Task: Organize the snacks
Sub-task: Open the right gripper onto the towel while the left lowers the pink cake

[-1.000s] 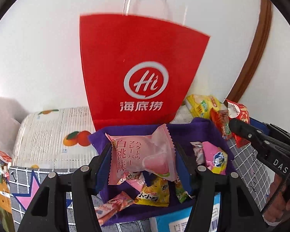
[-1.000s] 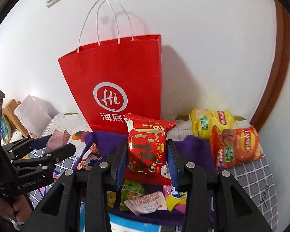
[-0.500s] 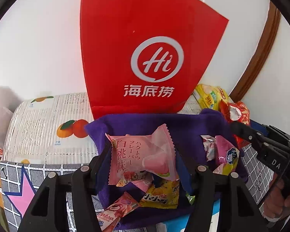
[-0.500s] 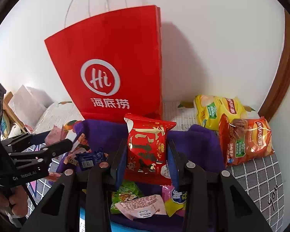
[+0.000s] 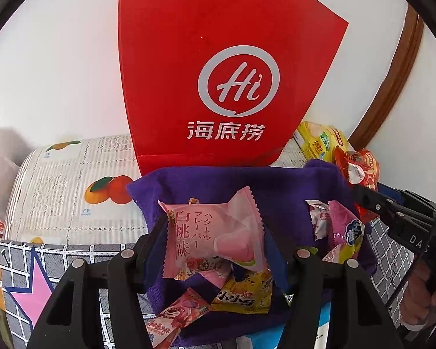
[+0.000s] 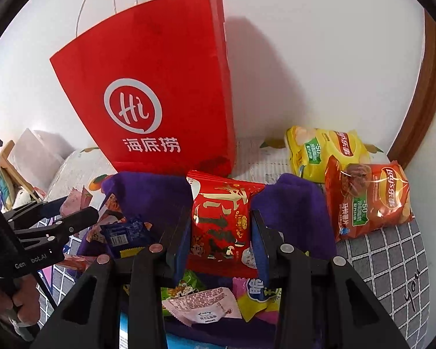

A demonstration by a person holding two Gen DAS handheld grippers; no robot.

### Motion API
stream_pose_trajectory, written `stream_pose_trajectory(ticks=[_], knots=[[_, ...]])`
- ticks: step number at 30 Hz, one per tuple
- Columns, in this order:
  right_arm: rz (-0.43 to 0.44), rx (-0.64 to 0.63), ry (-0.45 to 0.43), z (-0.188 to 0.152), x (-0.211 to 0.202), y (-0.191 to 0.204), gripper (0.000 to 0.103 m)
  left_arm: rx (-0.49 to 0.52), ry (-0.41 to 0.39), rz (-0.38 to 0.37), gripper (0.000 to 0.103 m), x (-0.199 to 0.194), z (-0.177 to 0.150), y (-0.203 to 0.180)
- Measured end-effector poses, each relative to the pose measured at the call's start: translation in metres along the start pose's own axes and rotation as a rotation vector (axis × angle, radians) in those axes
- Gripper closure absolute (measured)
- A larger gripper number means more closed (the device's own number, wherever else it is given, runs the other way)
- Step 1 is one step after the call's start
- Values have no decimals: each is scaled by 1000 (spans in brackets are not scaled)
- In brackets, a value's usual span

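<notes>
Blue-padded jaws of the left gripper [image 5: 215, 238] pinch a pink crinkle-edged peach-flavour wrapper [image 5: 212, 235], and the right gripper [image 6: 221, 232] clamps a red foil snack packet with gold lettering [image 6: 221, 221]; both hang over the purple plush fabric bin [image 5: 290, 192] of loose snacks, in front of the upright red paper bag [image 5: 218, 67]. Judged best: lower each packet low into the bin before letting go, keep the two grippers apart, and avoid nudging the bag.
</notes>
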State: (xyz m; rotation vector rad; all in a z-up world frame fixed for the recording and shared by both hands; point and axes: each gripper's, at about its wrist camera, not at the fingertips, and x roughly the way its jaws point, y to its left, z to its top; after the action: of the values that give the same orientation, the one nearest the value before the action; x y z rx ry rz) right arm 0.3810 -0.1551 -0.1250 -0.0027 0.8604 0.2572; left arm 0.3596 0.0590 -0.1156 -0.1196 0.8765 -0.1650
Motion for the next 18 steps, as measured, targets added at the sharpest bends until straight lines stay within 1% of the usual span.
stream_pose_trajectory(ticks=[9,18], knots=[[4,-17,41,-4,10,4,64,-22,-1,3,44,0,1,7],[16,-47,130,-12,30,15,64,-21,1,2,44,0,1,7]])
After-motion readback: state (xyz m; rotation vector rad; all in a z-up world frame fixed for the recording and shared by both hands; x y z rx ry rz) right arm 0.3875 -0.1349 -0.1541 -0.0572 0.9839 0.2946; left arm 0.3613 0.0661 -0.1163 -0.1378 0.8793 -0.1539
